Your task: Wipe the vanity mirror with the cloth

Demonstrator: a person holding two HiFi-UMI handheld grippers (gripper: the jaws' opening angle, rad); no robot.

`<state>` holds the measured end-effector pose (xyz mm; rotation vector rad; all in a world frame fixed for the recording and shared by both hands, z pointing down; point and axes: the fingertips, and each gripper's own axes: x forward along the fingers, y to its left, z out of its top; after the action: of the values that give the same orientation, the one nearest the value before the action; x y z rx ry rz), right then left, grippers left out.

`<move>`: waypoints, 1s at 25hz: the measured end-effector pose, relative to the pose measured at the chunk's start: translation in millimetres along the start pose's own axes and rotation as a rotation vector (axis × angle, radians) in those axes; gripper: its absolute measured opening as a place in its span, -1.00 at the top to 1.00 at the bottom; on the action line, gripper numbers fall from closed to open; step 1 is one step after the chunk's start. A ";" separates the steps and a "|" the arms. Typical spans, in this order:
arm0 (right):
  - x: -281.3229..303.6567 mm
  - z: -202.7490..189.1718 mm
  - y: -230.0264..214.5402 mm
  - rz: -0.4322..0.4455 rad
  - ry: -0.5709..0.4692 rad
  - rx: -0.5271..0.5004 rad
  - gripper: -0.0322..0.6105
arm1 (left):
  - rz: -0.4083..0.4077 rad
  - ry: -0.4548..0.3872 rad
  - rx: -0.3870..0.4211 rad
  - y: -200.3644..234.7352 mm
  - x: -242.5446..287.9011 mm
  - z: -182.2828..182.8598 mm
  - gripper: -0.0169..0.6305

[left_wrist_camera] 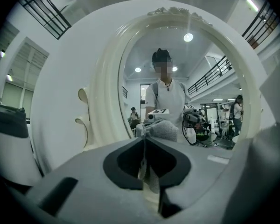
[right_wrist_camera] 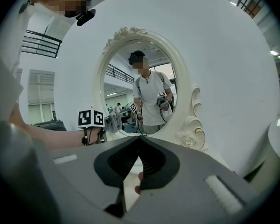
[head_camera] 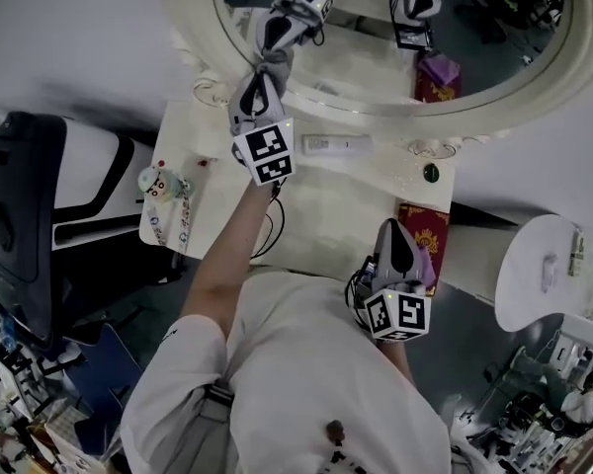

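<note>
Left tongs (head_camera: pixel 267 67) clamp the cloth (head_camera: pixel 277 36) at the mirror (head_camera: pixel 356 57) just ahead, so wiping looks underway. Right tongs (head_camera: pixel 393 233) sit shut and empty. Next comes a sideways sweep.

Vanity mirror (head_camera: pixel 474 38): glass open to the right of the left gripper (head_camera: pixel 267 67), whose cloth (head_camera: pixel 277 36) touches it near the left frame; tabletop (head_camera: pixel 326 215): centre bare; obstacles: slim white box (head_camera: pixel 336 144) at the frame's foot; green-capped item (head_camera: pixel 431 173) at right; toy (head_camera: pixel 161 184) on the left corner; forearm (head_camera: pixel 232 255) crossing the left half.
</note>
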<state>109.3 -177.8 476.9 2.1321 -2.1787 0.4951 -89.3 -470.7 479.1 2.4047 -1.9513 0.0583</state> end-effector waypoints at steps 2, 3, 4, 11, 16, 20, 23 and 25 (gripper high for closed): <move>-6.7 -0.5 -8.1 -0.013 -0.003 0.005 0.88 | -0.034 -0.009 -0.016 -12.4 -8.0 3.5 0.90; -10.2 -0.9 -12.6 -0.016 -0.004 0.007 0.88 | -0.060 -0.013 -0.019 -23.4 -12.8 5.3 0.90; -13.4 -1.4 -17.4 -0.018 -0.005 0.007 0.88 | -0.087 -0.020 -0.015 -37.2 -17.7 7.5 0.90; -42.0 -2.0 -55.3 -0.040 -0.026 -0.001 0.88 | -0.257 -0.072 -0.031 -150.8 -42.7 23.5 0.90; -68.0 -1.9 -91.6 -0.098 -0.041 0.009 0.88 | -0.349 -0.084 -0.027 -217.5 -53.3 28.4 0.90; -88.0 -5.3 -115.3 -0.154 -0.046 0.025 0.88 | -0.416 -0.091 -0.020 -262.0 -56.0 30.1 0.90; -104.3 -6.6 -131.6 -0.207 -0.057 0.035 0.88 | -0.459 -0.106 -0.026 -293.2 -52.9 37.8 0.90; -116.6 -9.0 -141.9 -0.250 -0.062 0.045 0.88 | -0.484 -0.114 -0.034 -311.6 -52.2 43.0 0.90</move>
<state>252.4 -62.4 482.1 2.4292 -1.9059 0.4685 205.0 -358.2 429.9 2.8334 -1.3353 -0.1299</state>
